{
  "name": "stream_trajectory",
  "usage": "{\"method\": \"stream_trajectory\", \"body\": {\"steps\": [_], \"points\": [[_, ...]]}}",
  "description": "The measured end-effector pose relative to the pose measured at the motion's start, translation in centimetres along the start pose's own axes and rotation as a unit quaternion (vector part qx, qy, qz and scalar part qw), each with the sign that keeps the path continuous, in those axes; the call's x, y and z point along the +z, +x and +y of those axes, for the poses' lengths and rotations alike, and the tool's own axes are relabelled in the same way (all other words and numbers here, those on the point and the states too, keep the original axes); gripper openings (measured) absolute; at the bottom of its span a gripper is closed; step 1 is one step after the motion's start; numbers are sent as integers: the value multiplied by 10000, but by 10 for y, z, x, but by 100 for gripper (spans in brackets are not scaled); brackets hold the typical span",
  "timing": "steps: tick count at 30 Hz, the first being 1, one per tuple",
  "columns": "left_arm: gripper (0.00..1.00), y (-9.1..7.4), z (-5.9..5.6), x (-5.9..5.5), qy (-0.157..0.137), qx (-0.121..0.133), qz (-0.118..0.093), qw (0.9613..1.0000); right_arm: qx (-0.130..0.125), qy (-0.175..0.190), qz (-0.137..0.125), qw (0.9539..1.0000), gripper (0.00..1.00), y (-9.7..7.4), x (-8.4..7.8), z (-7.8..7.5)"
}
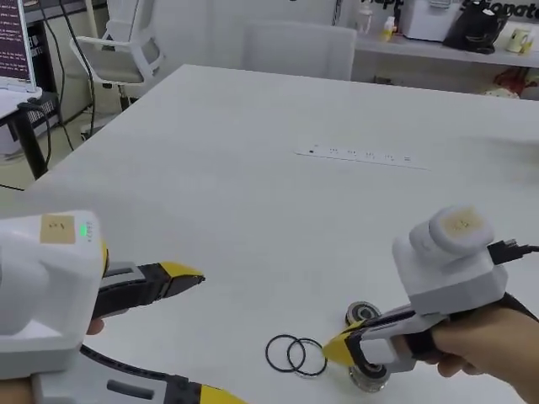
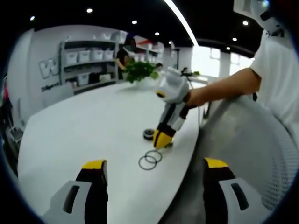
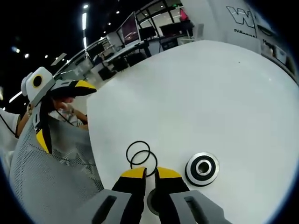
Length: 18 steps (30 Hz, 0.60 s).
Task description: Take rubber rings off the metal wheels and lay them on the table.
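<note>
Black rubber rings (image 1: 296, 353), two of them, lie flat and overlapping on the white table (image 1: 253, 168) near the person's edge, just left of the wheels, so they seem to be gathered in one spot beside the work. At their right side the right gripper (image 3: 150, 173) points down and leftward, its yellow-tipped jaws drawn almost together with a thin slit between. The nearer ring's edge runs right up to those tips, and I cannot tell whether the jaws nip it or merely touch it. Directly under this gripper sits the near wheel (image 1: 369, 377), which looks like bare silver metal, so my guess is that one of the loose rings came from it. The far wheel (image 3: 202, 169) stands just beyond and to the right, apart from the rings, and wears a dark band round its rim, which is probably the next ring to come off. The left gripper (image 2: 154, 164) hangs well to the left, above the table with its jaws spread wide and nothing between them. It is aimed across at the rings and wheels, likely kept ready to steady a wheel while the other gripper peels
</note>
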State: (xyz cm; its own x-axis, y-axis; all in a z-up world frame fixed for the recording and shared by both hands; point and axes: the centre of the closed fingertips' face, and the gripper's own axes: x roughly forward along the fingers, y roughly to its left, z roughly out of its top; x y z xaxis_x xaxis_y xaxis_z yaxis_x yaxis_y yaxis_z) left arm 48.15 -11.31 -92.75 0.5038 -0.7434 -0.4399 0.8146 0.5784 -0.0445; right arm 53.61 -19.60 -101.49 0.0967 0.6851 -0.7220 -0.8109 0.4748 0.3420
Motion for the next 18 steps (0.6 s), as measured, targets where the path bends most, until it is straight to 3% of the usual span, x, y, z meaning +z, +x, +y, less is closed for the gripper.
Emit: {"method": "stream_trajectory", "body": {"steps": [8,15,18], "points": [[85,0,0,-1,-25,2,25,10000,-184,47,-294,9994,6,-17,12,-11],[86,1,0,-1,-39,-15,36,10000,-407,60,-853,9955,7,-42,32,-25],[89,2,-6,0,-59,-192,8,9998,-438,52,-1090,9931,6,-53,38,-30]]}}
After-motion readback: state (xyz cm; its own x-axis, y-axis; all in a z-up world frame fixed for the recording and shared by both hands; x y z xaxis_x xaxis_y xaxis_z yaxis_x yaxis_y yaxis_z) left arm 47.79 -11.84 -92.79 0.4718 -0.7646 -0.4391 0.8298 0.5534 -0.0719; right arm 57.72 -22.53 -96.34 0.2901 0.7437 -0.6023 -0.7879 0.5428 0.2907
